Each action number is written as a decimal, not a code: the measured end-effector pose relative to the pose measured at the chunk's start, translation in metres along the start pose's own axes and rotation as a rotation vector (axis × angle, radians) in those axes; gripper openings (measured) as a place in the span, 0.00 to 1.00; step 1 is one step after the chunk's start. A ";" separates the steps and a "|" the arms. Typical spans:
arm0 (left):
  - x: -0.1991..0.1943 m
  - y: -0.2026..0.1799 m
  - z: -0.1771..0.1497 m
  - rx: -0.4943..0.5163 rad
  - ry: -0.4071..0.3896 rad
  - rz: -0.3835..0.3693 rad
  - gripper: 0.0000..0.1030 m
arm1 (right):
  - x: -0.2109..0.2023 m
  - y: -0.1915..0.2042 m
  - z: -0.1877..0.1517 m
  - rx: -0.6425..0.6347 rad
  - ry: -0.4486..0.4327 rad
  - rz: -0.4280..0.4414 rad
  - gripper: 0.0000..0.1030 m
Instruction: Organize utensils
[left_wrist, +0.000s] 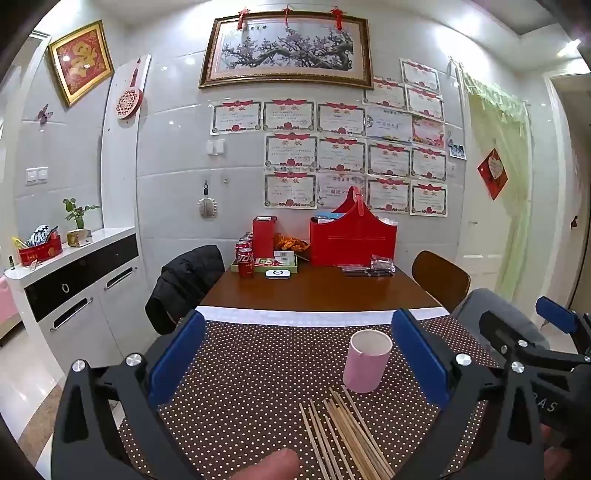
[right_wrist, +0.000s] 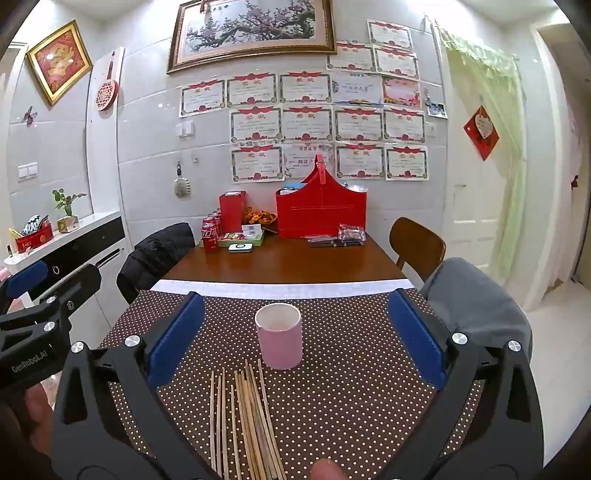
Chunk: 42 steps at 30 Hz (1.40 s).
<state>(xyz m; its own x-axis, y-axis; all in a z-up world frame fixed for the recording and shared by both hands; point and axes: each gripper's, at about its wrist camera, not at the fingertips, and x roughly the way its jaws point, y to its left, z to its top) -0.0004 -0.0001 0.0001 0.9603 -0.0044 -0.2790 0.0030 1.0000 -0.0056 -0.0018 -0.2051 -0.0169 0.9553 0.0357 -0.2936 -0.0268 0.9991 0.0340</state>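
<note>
Left claw (left_wrist: 299, 354) spread wide, grasping nothing, hovering above the dotted cloth (left_wrist: 236, 387) on the tabletop (left_wrist: 317, 288). Right claw (right_wrist: 295, 336) likewise released and empty, its blue pads (right_wrist: 177, 339) flanking the view. Pink cup (right_wrist: 279, 335) upright at centre frame on the cloth. Wooden chopsticks (right_wrist: 245, 417) loose in a flat bunch just below the cup, lower centre, tips near its base. Red basket (right_wrist: 320, 210) well beyond, against the wall.

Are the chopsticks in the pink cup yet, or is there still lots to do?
Nothing is done yet. The chopsticks all lie on the dotted mat, in front of the upright pink cup. Both claws, left and right, are open and empty. Every chopstick is left to do.
</note>
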 end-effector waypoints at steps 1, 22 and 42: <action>0.000 0.000 0.000 0.001 0.000 -0.001 0.96 | 0.000 0.000 0.000 0.001 -0.002 -0.002 0.94; 0.003 0.001 0.008 -0.004 -0.001 0.005 0.96 | -0.002 -0.001 0.011 0.007 -0.015 0.010 0.94; 0.004 0.001 0.008 -0.007 -0.006 0.011 0.96 | 0.003 -0.002 0.023 0.004 -0.014 0.026 0.94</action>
<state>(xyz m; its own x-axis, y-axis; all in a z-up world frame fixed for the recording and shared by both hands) 0.0056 0.0013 0.0070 0.9618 0.0064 -0.2736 -0.0093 0.9999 -0.0095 0.0076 -0.2072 0.0038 0.9584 0.0613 -0.2789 -0.0506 0.9977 0.0454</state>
